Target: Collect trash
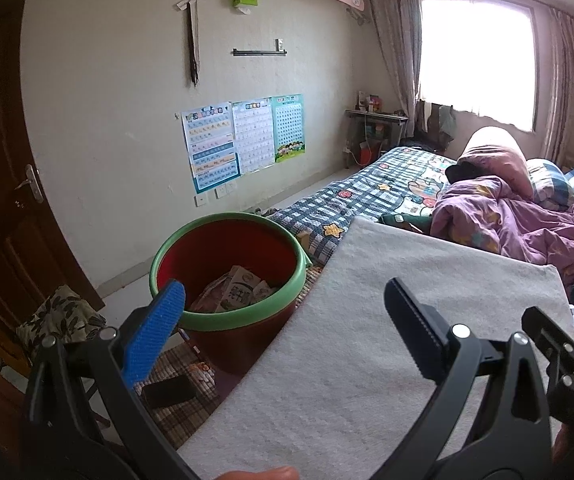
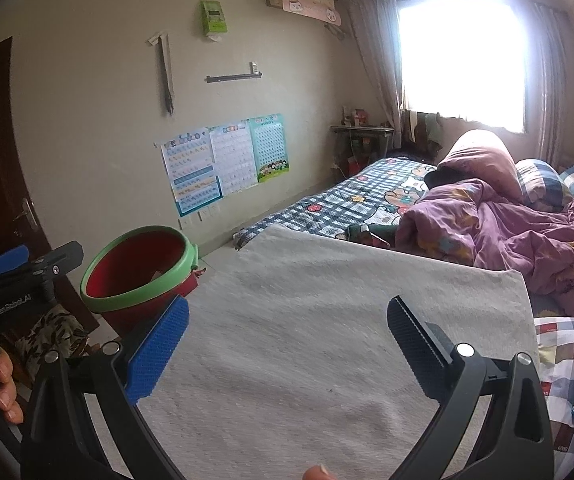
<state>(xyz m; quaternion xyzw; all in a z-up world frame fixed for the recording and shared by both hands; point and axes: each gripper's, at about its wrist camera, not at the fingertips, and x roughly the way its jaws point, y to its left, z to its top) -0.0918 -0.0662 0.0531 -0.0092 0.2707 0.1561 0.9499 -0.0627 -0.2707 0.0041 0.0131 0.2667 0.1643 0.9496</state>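
Grey mat (image 1: 387, 320) | one bucket (image 1: 227, 316) | two hand-held grippers, spread, empty

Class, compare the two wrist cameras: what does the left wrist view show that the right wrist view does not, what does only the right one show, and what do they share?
Only the left wrist view shows the inside of the red bucket, where cartons lie at the bottom, and a dark flat object on the mat beside it.

Only the right wrist view shows the left gripper from outside, and a checked cloth at the right edge.

Both show the grey mat, the bucket's green rim, the wall posters, the purple quilt and the bright window. Each view's own jaws stand open and empty.
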